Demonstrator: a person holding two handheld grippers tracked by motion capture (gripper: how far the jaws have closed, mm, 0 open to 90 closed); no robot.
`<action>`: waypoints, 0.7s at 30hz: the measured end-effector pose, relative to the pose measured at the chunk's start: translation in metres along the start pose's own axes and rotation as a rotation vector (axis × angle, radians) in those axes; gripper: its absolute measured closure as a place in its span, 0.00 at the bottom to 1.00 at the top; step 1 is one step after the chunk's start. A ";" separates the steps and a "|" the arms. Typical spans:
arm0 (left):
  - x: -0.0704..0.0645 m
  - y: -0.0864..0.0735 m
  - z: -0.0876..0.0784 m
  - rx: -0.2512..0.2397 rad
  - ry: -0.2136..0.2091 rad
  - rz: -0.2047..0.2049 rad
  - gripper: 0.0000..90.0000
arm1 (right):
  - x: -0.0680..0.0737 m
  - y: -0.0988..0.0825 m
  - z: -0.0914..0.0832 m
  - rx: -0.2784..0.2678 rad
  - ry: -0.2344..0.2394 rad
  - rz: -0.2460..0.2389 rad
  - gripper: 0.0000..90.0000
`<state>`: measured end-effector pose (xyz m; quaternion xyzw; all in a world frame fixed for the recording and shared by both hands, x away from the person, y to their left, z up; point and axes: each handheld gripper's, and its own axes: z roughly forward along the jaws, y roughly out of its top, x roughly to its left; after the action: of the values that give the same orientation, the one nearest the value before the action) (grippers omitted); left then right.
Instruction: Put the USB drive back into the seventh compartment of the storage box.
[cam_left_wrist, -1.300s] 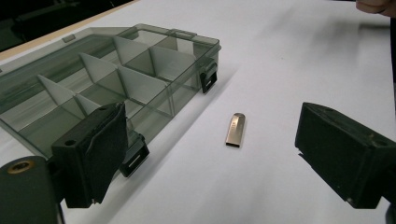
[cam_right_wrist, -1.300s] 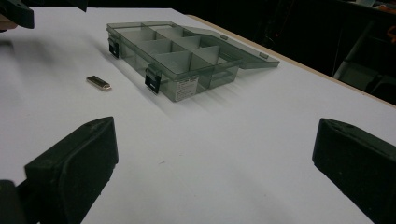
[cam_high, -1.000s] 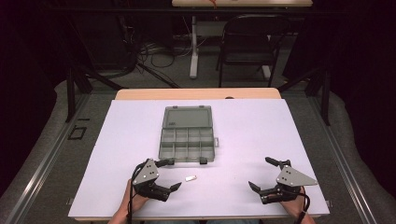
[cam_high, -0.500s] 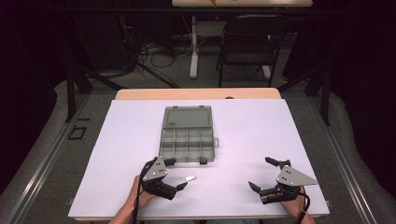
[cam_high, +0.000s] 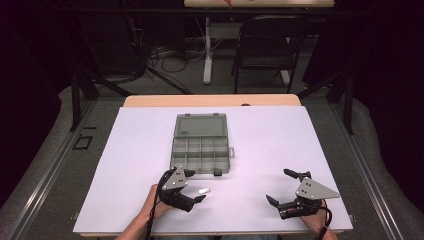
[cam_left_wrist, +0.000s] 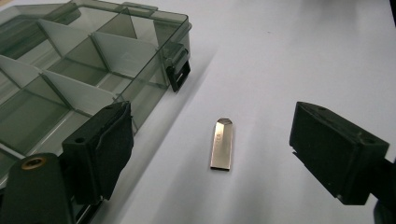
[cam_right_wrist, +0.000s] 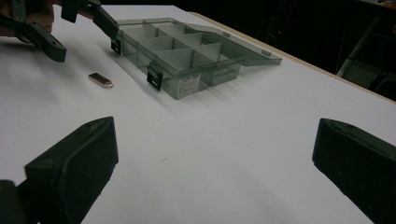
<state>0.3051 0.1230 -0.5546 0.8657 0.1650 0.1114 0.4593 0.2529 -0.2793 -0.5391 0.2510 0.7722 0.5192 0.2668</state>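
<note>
Now approaching USB stick (cam_left_wrist: 222, 143) with left gripper (cam_left_wrist: 208, 154).
Fingers standing wide, just closing slightly, flanking stick, not touching; right gripper (cam_right_wrist: 210, 172) fingers wide, holding nothing.

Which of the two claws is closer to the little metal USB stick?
The left claw: the USB stick lies on the table just ahead of its open jaws. The right claw sits farther off.

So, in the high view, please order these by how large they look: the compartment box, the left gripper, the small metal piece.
1. compartment box, largest, with its lid open.
2. left gripper, clearly smaller, though it sits nearer the camera.
3. small metal piece, by far the smallest.
</note>
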 end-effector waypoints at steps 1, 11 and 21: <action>0.001 0.000 0.002 0.007 -0.004 0.001 0.16 | 0.000 0.000 0.000 0.001 0.000 0.001 0.00; 0.002 0.000 0.007 0.054 -0.042 0.005 0.29 | 0.000 0.000 -0.001 0.005 0.001 -0.002 0.00; 0.004 0.001 0.012 0.093 -0.064 0.017 0.50 | 0.001 0.000 0.000 0.011 0.002 -0.006 0.00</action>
<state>0.3130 0.1154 -0.5600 0.8906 0.1477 0.0799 0.4227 0.2520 -0.2786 -0.5387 0.2497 0.7761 0.5143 0.2661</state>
